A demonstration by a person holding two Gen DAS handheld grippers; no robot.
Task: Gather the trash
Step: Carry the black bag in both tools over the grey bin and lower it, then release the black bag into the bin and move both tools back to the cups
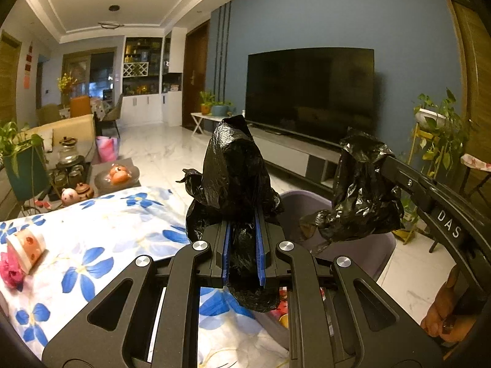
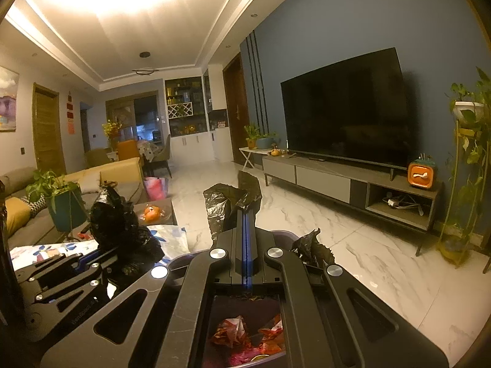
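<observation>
Both claws are clamped on the black bin bag [image 1: 236, 184]: the left gripper [image 1: 244, 242] pinches a thick bunched wad of its rim between narrow blue pads, and the right gripper [image 2: 245, 224] is fully closed on a thin fold of the opposite edge. The bag hangs in and over the purple bin [image 1: 362, 245], directly beneath both claws, with crumpled orange and pink wrappers [image 2: 245, 334] already lying inside.

The risk I judge likeliest is the right side: only a sliver of glossy film sits between those pads, so a pull could slide it free or tear it, dropping that edge into the bin. Drawing the two claws apart unevenly could also tip the light bin toward the floral cloth [image 1: 92, 245] beside it.

The bag looks thin, wrinkled and shiny, its free corners standing up stiffly above the bin.
</observation>
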